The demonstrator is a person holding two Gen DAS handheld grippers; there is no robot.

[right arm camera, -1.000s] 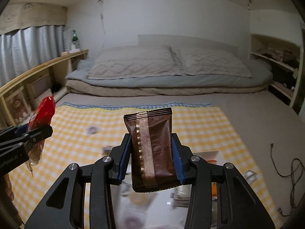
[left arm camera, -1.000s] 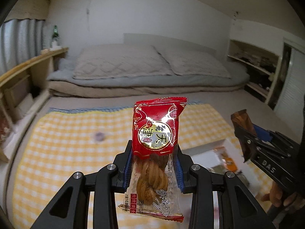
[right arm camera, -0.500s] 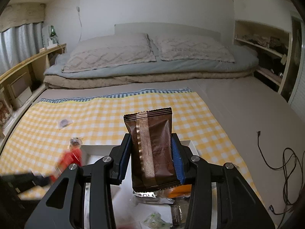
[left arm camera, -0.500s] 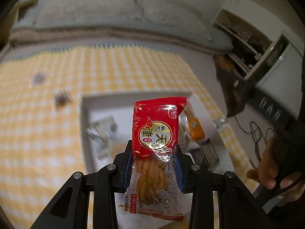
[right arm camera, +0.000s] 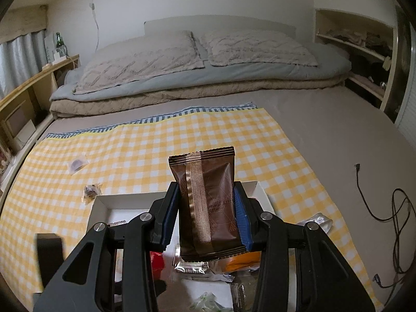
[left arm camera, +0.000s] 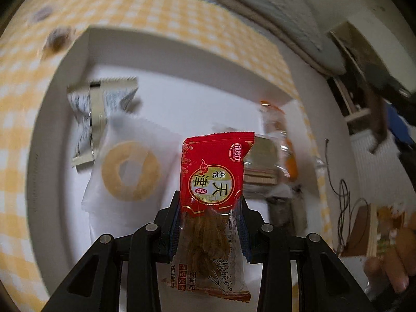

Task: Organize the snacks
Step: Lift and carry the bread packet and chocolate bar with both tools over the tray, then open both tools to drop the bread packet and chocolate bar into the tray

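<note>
We note the left gripper (left arm camera: 211, 230) clamped on a red twisted-dough snack packet (left arm camera: 214, 182), long axis upright, directly over the white box (left arm camera: 166, 39). Box holds a ring-biscuit pack (left arm camera: 130, 171) and silver wrapper (left arm camera: 101, 104). Right gripper (right arm camera: 206, 219) pinches a brown packet (right arm camera: 208, 202), nearer the box's near edge.

Both grippers (left arm camera: 210, 223) (right arm camera: 206, 217) were black with blue pads (right arm camera: 240, 218) and round silver screws (right arm camera: 145, 217); a hand (left arm camera: 390, 262) was blurred

white box (right arm camera: 100, 202) partly hidden behind right gripper (right arm camera: 208, 208); its snacks blurred.
</note>
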